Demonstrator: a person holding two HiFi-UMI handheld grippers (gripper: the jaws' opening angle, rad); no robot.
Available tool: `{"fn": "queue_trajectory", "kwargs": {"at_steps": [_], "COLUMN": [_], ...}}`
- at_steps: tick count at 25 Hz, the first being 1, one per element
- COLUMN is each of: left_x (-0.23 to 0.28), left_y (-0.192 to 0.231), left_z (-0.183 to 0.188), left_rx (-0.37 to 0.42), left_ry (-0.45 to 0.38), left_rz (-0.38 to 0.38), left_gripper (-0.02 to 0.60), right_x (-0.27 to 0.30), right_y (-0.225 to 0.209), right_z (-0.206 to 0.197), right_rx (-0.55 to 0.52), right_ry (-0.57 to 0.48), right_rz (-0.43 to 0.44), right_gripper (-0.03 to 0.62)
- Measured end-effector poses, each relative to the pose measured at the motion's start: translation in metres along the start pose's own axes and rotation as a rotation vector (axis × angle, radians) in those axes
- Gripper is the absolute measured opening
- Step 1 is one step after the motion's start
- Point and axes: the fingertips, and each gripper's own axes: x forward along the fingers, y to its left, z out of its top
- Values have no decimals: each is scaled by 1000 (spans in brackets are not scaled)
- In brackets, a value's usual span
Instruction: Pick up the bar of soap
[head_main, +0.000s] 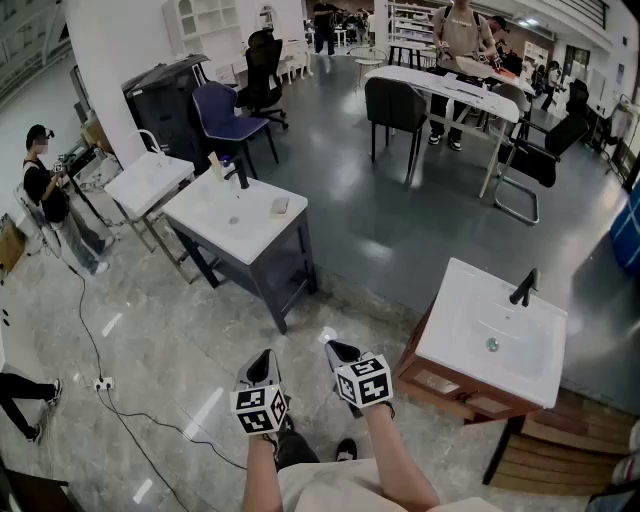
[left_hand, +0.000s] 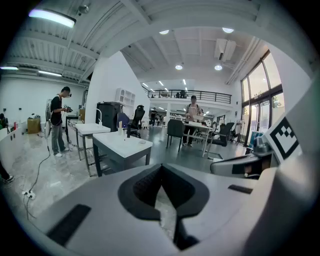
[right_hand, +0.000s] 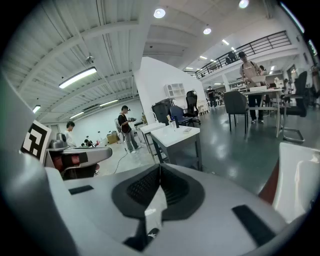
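The bar of soap (head_main: 279, 205) is a small pale block on the right side of a white sink top (head_main: 215, 225) with a dark grey cabinet, across the floor from me. The same bar of soap (left_hand: 142, 142) is far off in the left gripper view, and the soap (right_hand: 187, 129) is just as distant in the right gripper view. In the head view my left gripper (head_main: 263, 357) and right gripper (head_main: 338, 351) hang side by side low in the frame, over the marble floor, well short of the sink. Both have their jaws shut with nothing between them, as the left gripper (left_hand: 160, 167) and right gripper (right_hand: 160, 167) show in their own views.
A second white sink (head_main: 495, 335) on a wooden cabinet stands close at my right. A black faucet (head_main: 240, 175) rises behind the soap. A white table (head_main: 148, 182) and chairs stand further left. A cable (head_main: 110, 390) trails over the floor. A person (head_main: 45, 185) stands at the far left.
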Motion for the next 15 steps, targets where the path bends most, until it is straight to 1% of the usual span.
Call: {"fn": "queue_trajectory", "kwargs": {"at_steps": [4, 8, 11, 13, 15], "left_x": [3, 5, 3, 5, 3], "left_y": [-7, -16, -16, -12, -4], "left_z": [6, 3, -8, -11, -14], "left_rx": [3, 10, 13, 14, 5], "left_ry": [-7, -3, 17, 28, 39], "left_rz": [-1, -9, -16, -7, 10], "left_gripper": [6, 6, 6, 6, 6], "right_x": [-4, -7, -6, -4, -4], "right_y": [-6, -17, -30, -41, -45], "right_z": [5, 4, 1, 3, 5], "right_rx": [-7, 3, 36, 55, 89], "right_ry": [0, -2, 1, -13, -24], "right_rz": [-3, -8, -44, -78, -84], "right_gripper": [6, 6, 6, 6, 6]}}
